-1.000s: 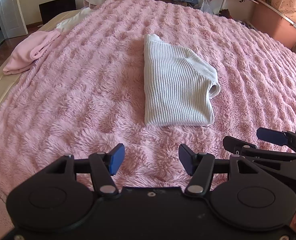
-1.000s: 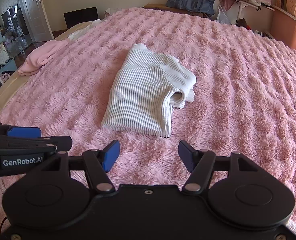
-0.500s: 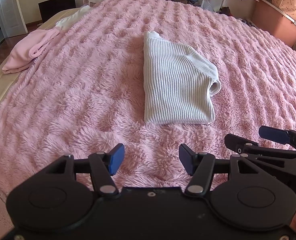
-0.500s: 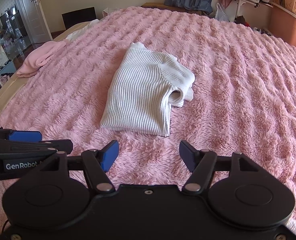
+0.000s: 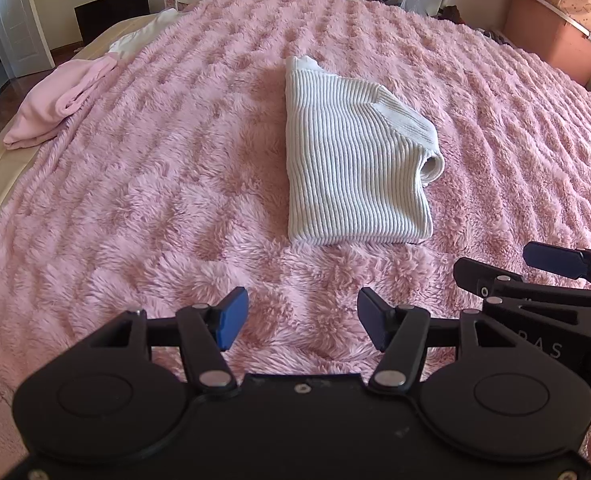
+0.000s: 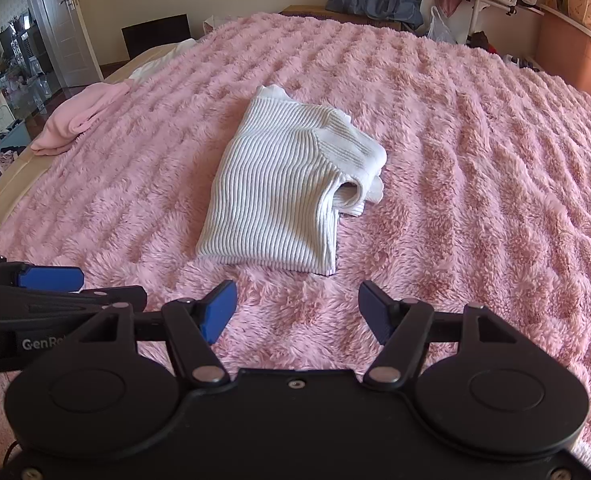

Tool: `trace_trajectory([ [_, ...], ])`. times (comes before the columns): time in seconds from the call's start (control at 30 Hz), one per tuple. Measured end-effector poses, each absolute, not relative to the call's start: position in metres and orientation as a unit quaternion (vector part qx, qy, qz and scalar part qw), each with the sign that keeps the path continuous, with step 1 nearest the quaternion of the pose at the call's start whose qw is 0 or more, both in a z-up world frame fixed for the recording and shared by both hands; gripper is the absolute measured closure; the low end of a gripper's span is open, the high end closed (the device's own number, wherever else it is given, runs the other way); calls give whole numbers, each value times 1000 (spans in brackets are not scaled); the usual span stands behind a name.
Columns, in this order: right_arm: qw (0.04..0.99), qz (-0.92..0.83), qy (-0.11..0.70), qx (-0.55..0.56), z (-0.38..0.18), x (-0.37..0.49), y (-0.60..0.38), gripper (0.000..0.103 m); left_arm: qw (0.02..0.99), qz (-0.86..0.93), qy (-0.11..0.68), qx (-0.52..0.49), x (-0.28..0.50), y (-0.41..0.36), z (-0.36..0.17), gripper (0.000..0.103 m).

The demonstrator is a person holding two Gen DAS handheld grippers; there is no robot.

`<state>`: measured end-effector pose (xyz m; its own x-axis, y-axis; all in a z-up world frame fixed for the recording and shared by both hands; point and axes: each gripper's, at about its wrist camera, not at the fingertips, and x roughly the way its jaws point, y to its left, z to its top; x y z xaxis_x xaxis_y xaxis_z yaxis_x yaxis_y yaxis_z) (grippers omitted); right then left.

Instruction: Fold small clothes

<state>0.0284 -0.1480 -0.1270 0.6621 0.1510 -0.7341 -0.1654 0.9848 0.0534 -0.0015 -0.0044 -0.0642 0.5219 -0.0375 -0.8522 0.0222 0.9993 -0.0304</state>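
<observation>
Bed (image 5: 135, 200) covered by a fluffy pink blanket (image 6: 475, 140), ridged pile, filling most of both views.

White ribbed sweater (image 5: 347, 164), folded into a compact rectangle, lies flat near the middle of the bed on the blanket. One rolled cuff or neck opening sticks out at its right edge. In the right wrist view the same sweater (image 6: 283, 192) sits ahead of the tongs and slightly left of centre.

Pink garment (image 5: 55, 104), bunched, at the far left edge of the bed, well apart from the sweater.

Left tongs (image 5: 301, 318): blue pads spread apart, nothing between them, held above the blanket just short of the sweater's near hem.

Right tongs (image 6: 295, 312): likewise spread, empty, near the near hem, not touching it. Both tongs side by side; each shows in the other's view.
</observation>
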Motion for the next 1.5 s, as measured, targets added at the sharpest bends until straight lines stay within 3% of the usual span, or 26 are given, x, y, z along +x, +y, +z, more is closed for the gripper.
trace_trajectory([
  [1.5,911,82,403,-7,-129,32,-150,33,876,-26,481,-13,4,-3,-69,37],
])
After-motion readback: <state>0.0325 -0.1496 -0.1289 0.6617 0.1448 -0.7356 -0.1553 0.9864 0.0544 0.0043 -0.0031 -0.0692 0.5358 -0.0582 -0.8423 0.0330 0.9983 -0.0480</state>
